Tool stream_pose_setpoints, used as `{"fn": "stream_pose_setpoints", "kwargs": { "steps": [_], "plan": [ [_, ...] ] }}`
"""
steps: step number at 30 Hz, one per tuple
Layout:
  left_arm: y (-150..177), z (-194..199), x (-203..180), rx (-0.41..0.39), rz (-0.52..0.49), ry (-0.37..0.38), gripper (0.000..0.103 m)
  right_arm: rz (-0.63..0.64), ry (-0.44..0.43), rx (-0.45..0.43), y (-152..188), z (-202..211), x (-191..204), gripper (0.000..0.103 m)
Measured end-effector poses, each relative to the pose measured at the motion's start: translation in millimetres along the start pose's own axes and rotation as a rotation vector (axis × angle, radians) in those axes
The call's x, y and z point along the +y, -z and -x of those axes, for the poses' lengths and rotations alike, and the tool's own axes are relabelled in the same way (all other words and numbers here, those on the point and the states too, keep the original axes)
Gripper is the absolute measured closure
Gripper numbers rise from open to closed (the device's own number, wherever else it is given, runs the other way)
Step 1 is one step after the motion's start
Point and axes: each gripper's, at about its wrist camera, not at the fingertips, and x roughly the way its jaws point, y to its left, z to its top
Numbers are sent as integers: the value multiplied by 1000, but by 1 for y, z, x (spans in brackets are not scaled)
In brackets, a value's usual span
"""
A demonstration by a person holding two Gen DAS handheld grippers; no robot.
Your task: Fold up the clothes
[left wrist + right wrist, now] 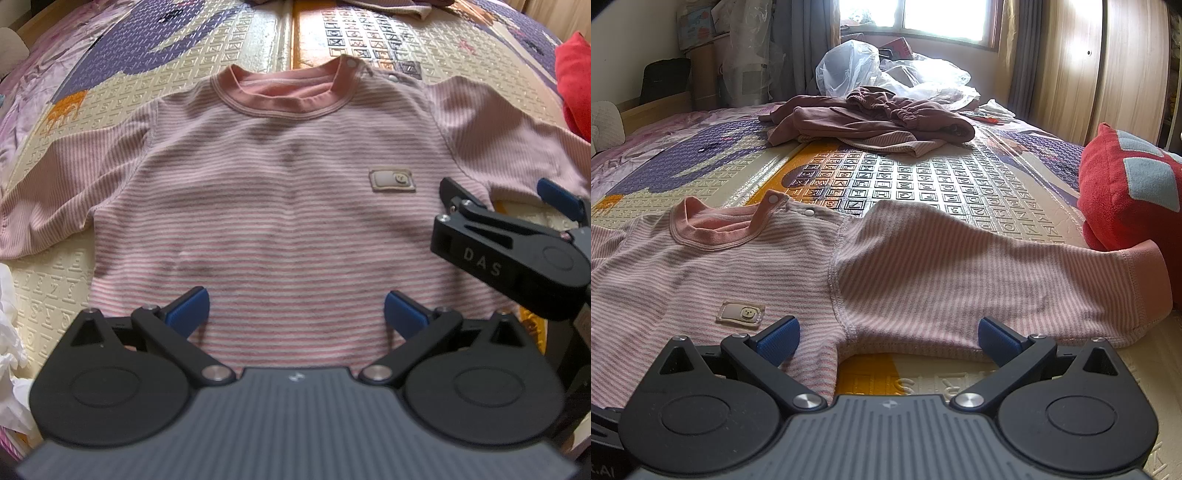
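A pink-and-white striped long-sleeved shirt (280, 192) lies flat, front up, on a patterned play mat, collar (288, 92) away from me and both sleeves spread out. My left gripper (295, 314) hovers open over the shirt's lower hem, nothing between its blue pads. My right gripper (506, 195) shows in the left wrist view at the shirt's right armpit, open. In the right wrist view the right gripper (888, 334) stands open just short of the armpit seam of the shirt (738, 269), with the right sleeve (979, 284) stretched out to the right.
A heap of brownish-pink clothes (871, 118) lies at the far end of the mat (923, 177), with plastic bags (868, 66) behind it. A red cushion (1130, 188) sits by the right sleeve's cuff. White crumpled plastic (9, 332) lies at the left.
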Motion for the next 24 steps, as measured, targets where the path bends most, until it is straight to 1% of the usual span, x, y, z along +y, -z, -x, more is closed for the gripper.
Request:
{"fn": "stream_pose_setpoints", "kwargs": {
  "steps": [12, 24],
  "plan": [
    [0, 0, 1, 13, -3, 3, 0, 0, 0, 0, 0, 0, 0, 0],
    [2, 0, -1, 2, -10, -4, 0, 1, 1, 0, 0, 0, 0, 0]
  ]
}}
